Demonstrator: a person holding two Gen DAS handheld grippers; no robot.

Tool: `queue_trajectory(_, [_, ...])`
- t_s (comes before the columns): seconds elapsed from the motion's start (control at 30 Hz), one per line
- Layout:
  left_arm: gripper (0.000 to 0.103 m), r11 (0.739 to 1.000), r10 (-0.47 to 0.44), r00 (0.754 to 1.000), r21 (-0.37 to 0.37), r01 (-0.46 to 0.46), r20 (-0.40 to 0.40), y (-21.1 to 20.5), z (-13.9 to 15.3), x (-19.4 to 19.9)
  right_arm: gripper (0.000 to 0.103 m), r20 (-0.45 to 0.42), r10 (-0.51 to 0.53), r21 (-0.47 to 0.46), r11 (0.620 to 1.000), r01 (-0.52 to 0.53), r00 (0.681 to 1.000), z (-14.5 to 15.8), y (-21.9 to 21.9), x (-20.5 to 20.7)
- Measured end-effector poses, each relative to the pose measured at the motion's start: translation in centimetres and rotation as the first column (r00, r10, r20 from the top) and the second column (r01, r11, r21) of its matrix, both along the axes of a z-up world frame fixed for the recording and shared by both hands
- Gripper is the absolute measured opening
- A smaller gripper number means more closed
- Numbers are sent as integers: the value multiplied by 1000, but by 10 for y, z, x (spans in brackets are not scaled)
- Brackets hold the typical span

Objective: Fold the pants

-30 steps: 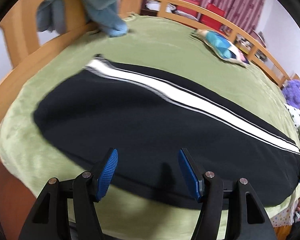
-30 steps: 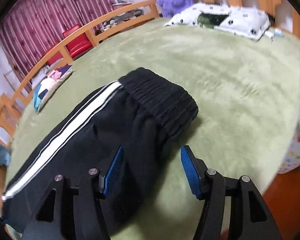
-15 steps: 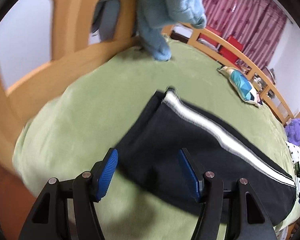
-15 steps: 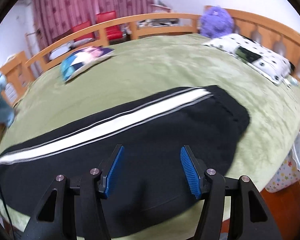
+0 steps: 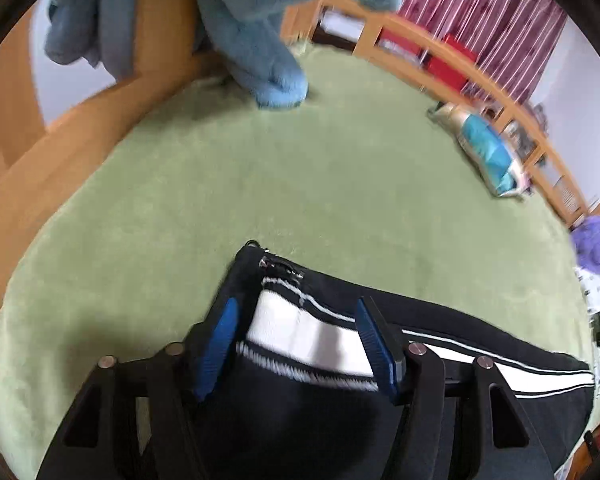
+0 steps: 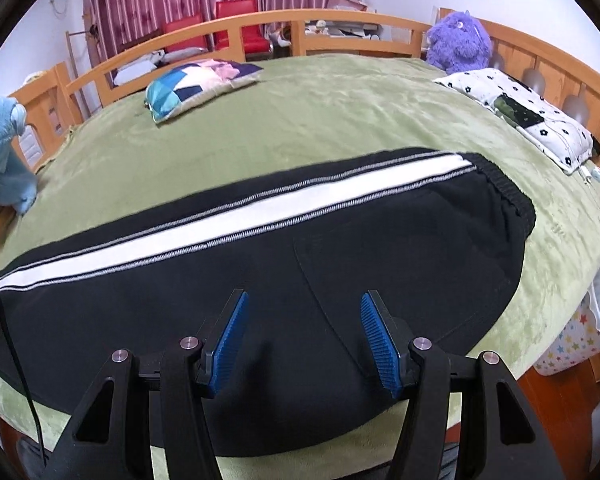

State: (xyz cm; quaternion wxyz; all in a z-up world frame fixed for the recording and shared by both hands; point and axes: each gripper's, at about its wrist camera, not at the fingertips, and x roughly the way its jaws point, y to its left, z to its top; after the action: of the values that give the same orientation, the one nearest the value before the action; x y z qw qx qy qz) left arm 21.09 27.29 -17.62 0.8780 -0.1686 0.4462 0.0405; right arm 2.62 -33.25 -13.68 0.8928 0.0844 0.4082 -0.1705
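Black pants [image 6: 339, 264] with a white side stripe [image 6: 240, 216] lie flat along the near side of a green bedspread [image 6: 319, 120], waistband [image 6: 507, 196] to the right. My left gripper [image 5: 296, 320] is open over the leg cuff [image 5: 276, 276], its blue pads astride the stripe end. My right gripper [image 6: 303, 320] is open and empty above the pants' hip area, near the bed's front edge.
A wooden bed rail [image 6: 260, 24] rings the bed. A patchwork cushion [image 6: 196, 84], a dotted pillow [image 6: 531, 116] and a purple plush toy [image 6: 459, 44] lie at the far side. A blue plush [image 5: 268, 40] hangs at the left end. A star-print bin [image 6: 579, 332] stands beside the bed.
My left gripper has moved to the pants' cuff end and come in close over it. My right gripper has swung from the waistband to the middle of the pants.
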Motion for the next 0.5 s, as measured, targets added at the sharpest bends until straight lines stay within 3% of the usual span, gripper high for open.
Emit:
queue_trajectory(0.03, [20,1000,-4,999,26,5,-34,-3,-7,8,58,-5,-6,-1,1000,6,1000,-2,0,0])
queue_trajectory(0.1, [15,997,-71,997,35,72,-23,-8,-11,13,58,-14,-19,-7,1000,19,1000,-4,-1,1])
queue_trajectory(0.13, [14,997,-65,998,53,64,22,-8,-5,9,58,-21,-24,-12,1000,24,999,-5,-1,2])
queue_trajectory(0.23, [14,998,-57,980,15,56,191,2,30,-1,58,-51,-44,-39,998,42,998,-7,-3,6])
queue_trajectory(0.33, [15,998,-52,986,38,46,160,1,30,12,58,-59,-52,-40,998,49,997,-7,-8,7])
queue_trajectory(0.4, [17,996,-42,994,87,33,104,-2,13,18,58,-62,-55,-39,998,53,997,-7,-9,7])
queue_trajectory(0.47, [25,996,-8,999,94,3,53,1,-7,20,58,-66,-51,-37,998,49,997,-9,-9,9])
queue_trajectory(0.5, [34,995,10,999,95,-14,46,2,-11,16,58,-67,-45,-35,998,42,997,-11,-8,11])
